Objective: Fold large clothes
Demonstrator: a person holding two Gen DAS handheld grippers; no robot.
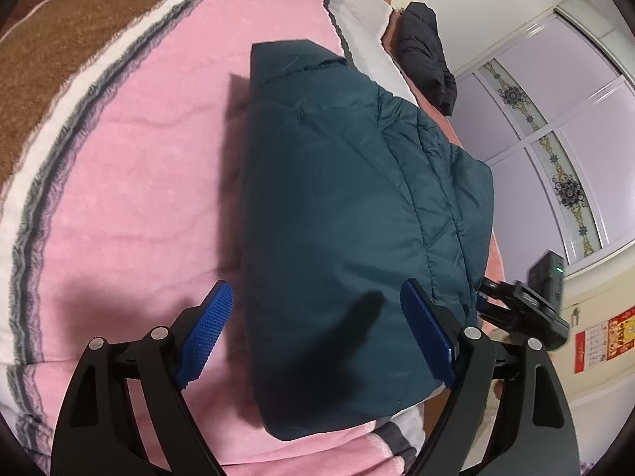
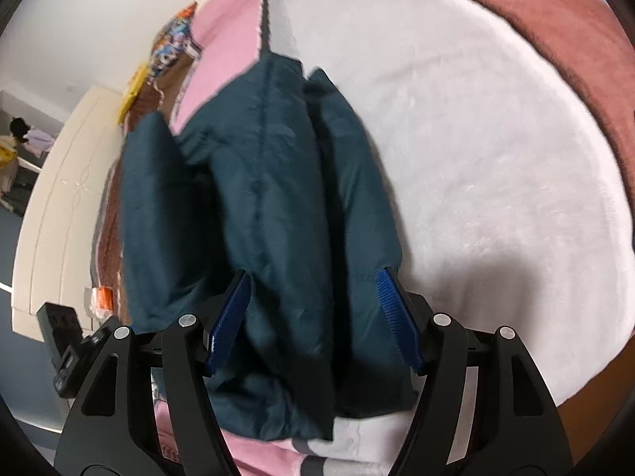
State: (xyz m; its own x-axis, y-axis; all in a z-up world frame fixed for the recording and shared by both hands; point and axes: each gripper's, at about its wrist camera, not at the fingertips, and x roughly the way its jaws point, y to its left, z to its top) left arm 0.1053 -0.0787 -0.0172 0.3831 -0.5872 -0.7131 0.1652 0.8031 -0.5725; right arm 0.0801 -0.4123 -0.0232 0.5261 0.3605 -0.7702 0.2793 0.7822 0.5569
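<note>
While the folded teal puffer jacket [image 1: 349,214] lies on the pink blanket [image 1: 139,166], the left gripper [image 1: 317,333] hangs over its near end with its jaws spread wide. Its blue left pad [image 1: 204,337] stands above bare pink fabric just beside the jacket's edge, and its right pad [image 1: 426,337] stands over the jacket's quilted side; neither pad presses on the cloth, and nothing is clamped between them. The jacket stretches away from these fingers, its smooth panel straight ahead and its diamond-stitched panel ahead and to the right. Beyond the right pad, past the jacket's edge, part of the other black tool shows. Far ahead and to the right of the fingers, a black garment [image 1: 426,51] lies at the bed's far edge near a wardrobe with patterned glass doors [image 1: 555,150].

In the right wrist view, the right gripper [image 2: 313,317] is likewise parted, its jaws open over the jacket [image 2: 270,198]. The near end of the folded bundle sits in the gap between the blue pads [image 2: 230,317], yet the cloth is not pinched. To the right of these fingers spreads a white fleecy blanket [image 2: 476,158]; ahead and to the left, the pink blanket shows past the jacket's far end.
</note>
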